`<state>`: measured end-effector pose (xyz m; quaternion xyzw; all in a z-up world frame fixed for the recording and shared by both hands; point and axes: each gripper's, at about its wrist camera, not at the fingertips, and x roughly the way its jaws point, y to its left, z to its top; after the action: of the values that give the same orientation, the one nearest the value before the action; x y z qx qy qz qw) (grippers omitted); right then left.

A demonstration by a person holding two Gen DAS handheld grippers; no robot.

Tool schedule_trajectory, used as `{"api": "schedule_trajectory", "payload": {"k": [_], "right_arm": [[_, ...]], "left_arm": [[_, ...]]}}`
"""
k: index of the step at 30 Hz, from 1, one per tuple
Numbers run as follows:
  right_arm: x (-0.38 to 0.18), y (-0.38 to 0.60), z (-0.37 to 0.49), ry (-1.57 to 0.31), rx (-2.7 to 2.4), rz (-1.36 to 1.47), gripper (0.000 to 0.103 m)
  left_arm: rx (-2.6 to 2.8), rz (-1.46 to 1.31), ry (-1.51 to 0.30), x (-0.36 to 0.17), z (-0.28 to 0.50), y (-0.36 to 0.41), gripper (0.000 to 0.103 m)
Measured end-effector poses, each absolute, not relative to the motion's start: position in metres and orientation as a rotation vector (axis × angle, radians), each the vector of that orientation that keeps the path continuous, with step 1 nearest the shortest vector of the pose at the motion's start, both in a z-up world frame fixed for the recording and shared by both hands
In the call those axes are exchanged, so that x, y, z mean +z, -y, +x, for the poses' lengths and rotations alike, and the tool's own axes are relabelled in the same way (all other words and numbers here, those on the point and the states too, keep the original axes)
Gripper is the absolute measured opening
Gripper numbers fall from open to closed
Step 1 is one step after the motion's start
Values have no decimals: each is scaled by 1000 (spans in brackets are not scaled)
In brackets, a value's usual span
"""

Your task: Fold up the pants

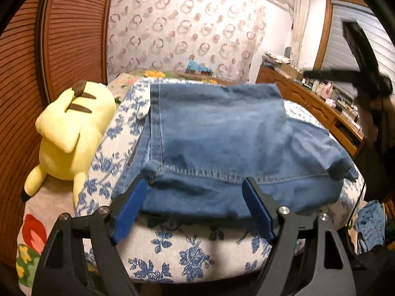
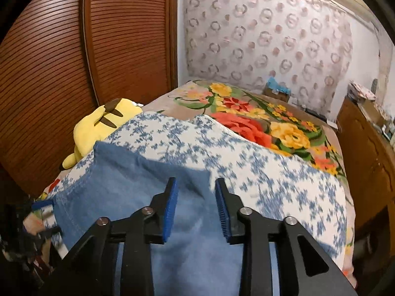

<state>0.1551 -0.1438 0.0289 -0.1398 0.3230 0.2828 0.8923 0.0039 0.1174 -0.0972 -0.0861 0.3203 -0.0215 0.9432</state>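
Denim pants (image 1: 222, 143) lie folded into a compact stack on the blue-flowered quilt (image 1: 197, 254). Your left gripper (image 1: 195, 209) stands wide apart at the near hem, pads clear of the cloth, holding nothing. Your right gripper (image 2: 196, 209) is partly parted above the denim, also empty. Judged from this, press the top layer flat and square its edges before any further fold. Keep clear of the yellow plush toy (image 1: 71, 138) just beside the stack; the wooden dresser (image 1: 318, 113) stands well apart.
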Motion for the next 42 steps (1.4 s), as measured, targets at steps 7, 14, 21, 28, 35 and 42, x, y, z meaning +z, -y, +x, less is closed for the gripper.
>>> {"api": "schedule_trajectory", "payload": {"k": [7,14,21,28,35,42], "right_arm": [[20,207,118,-696,509,-249,45],[6,286,87,-731,377,-200,49],[-12,345,68,-795,286,-120,53],[-25,365,60,-848,252,-55,53],[-41,368,53,-888,276,-11,53],[-49,359,43,-886,288,-38,53]], "left_arm": [[-52,-136,-619,-80,11,-104,81],[-97,-75,-612,-74,26,-68,81],[-155,-30,-623,-71,42,-33,81],[-204,-18,-668,-80,57,-4,81],[-257,9,-731,-98,56,22,81],[-245,49,-776,-117,43,29,81]]}}
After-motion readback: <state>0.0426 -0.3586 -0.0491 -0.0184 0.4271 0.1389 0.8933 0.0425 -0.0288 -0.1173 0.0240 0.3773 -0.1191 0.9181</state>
